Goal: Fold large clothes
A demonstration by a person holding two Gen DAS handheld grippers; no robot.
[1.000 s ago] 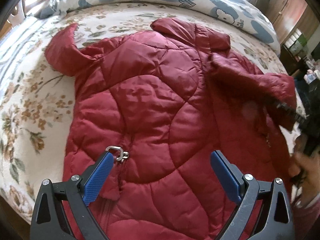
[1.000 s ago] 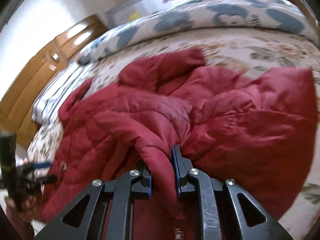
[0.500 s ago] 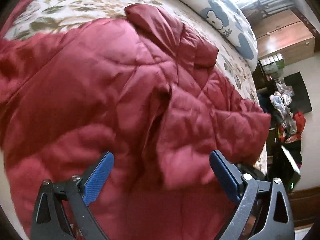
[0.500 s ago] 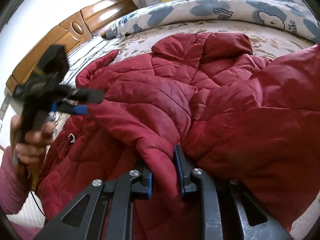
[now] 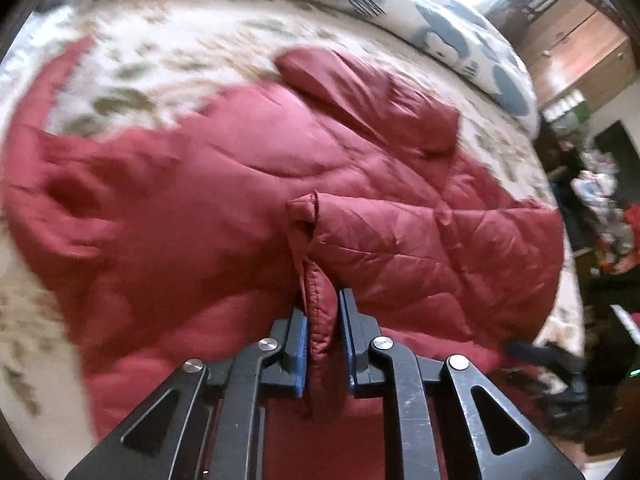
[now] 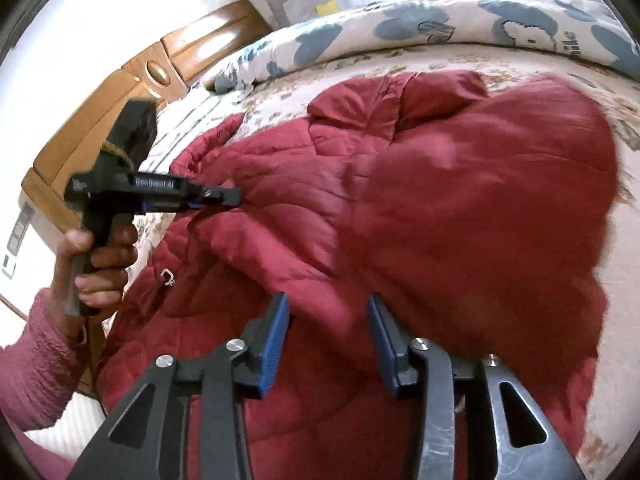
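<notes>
Left claw [image 5: 323, 336]: the blue-padded fingers [image 5: 299, 354] are drawn close together, clamped on a pinched red fold that stands between them. In the right wrist view the same claw [image 6: 224, 196] is seen side-on, held level by a left hand [image 6: 100, 264] wrapped around its grip, a pink sleeve at the wrist. Right claw [image 6: 328, 344]: the fingers [image 6: 274, 344] are spread apart, nothing gripped between them.

Red quilted jacket [image 5: 224, 200] spread on the floral bedspread [image 5: 168, 52]

Puffy, diamond-stitched, creased; one sleeve lies folded across its body, collar toward the bedspread's far edge, a stitched edge pinched upright near the front.
</notes>
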